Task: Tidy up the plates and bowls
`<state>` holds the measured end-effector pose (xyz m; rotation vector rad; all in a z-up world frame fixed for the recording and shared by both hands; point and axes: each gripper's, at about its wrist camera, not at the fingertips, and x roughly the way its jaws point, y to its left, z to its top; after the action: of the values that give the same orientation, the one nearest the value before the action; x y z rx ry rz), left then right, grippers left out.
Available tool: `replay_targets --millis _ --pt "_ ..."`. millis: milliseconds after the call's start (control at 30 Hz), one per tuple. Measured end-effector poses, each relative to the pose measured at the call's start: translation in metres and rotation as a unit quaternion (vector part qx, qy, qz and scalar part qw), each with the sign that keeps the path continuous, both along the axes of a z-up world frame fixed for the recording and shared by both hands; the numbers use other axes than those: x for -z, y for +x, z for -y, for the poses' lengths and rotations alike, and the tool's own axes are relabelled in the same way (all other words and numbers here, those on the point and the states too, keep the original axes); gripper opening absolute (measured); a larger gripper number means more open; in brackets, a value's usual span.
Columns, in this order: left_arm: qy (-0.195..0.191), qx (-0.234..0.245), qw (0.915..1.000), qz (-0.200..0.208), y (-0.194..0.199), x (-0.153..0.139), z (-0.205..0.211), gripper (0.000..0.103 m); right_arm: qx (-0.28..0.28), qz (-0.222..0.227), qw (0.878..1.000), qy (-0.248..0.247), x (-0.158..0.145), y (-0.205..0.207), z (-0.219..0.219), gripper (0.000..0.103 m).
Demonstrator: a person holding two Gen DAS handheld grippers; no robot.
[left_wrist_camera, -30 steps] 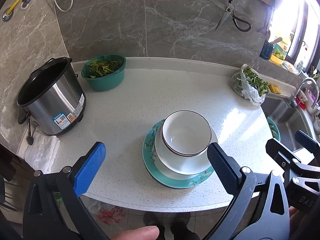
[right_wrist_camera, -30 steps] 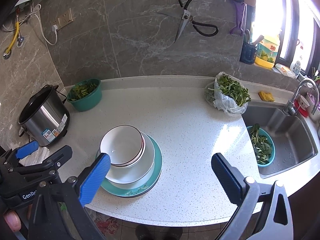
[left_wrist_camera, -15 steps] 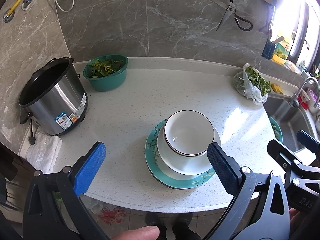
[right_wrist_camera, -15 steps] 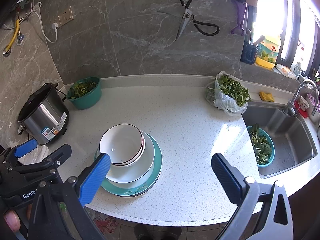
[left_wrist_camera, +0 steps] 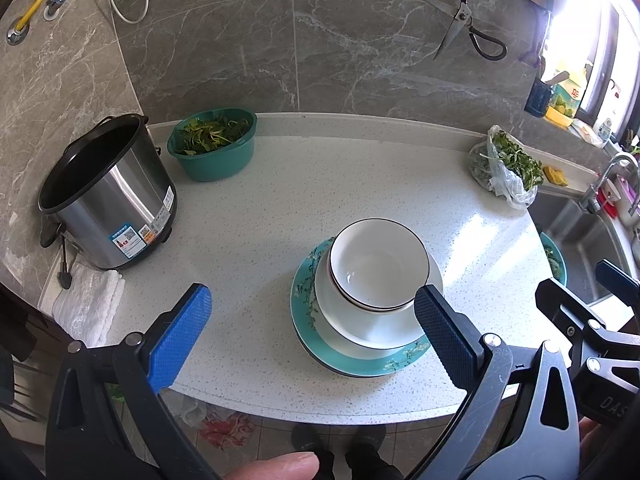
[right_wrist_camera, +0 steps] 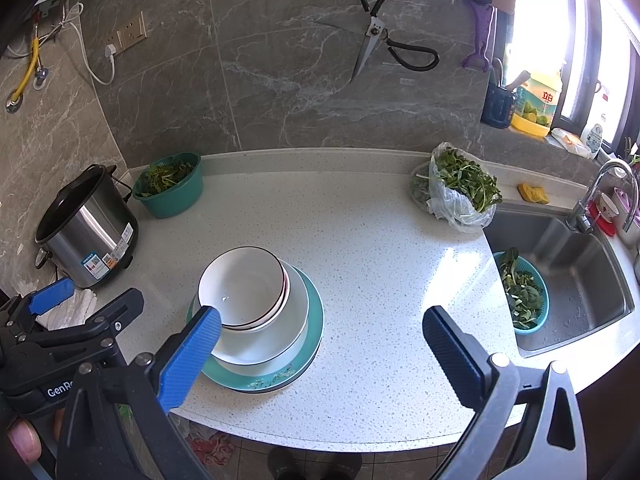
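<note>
The stack sits near the front edge of the counter point(left_wrist_camera: 248, 216): a teal plate point(left_wrist_camera: 320, 354) at the bottom, a white dish point(left_wrist_camera: 368, 330) on it, and nested white bowls point(left_wrist_camera: 378, 266) on top, shifted toward the stack's 10 o'clock side.

In the left wrist view the left gripper point(left_wrist_camera: 308, 328) hangs above the counter's near edge with its jaws spread wide and nothing between them; the stack lies at about 1 o'clock from it, its right finger overlapping the dish's rim in the picture. In the right wrist view the right gripper point(right_wrist_camera: 320, 336) is likewise wide open and empty, the stack at about 10 o'clock, behind its left finger.

From the stack, a steel pot point(left_wrist_camera: 108, 196) stands at 9 o'clock, a green basin point(left_wrist_camera: 216, 148) of leaves at 11, a bag of greens point(right_wrist_camera: 460, 192) at 2, and the sink point(right_wrist_camera: 568, 280) at 3.
</note>
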<state>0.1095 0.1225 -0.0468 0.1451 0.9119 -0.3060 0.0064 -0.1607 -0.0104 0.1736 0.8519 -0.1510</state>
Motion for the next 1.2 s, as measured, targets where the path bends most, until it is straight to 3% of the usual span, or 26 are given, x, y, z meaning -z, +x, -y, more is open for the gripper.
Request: replay_targets --millis 1200 --pt "0.001 -0.006 1.0 0.0 -0.0057 0.0016 -0.0046 0.103 -0.004 -0.003 1.0 -0.001 0.0016 -0.0001 -0.0007 0.103"
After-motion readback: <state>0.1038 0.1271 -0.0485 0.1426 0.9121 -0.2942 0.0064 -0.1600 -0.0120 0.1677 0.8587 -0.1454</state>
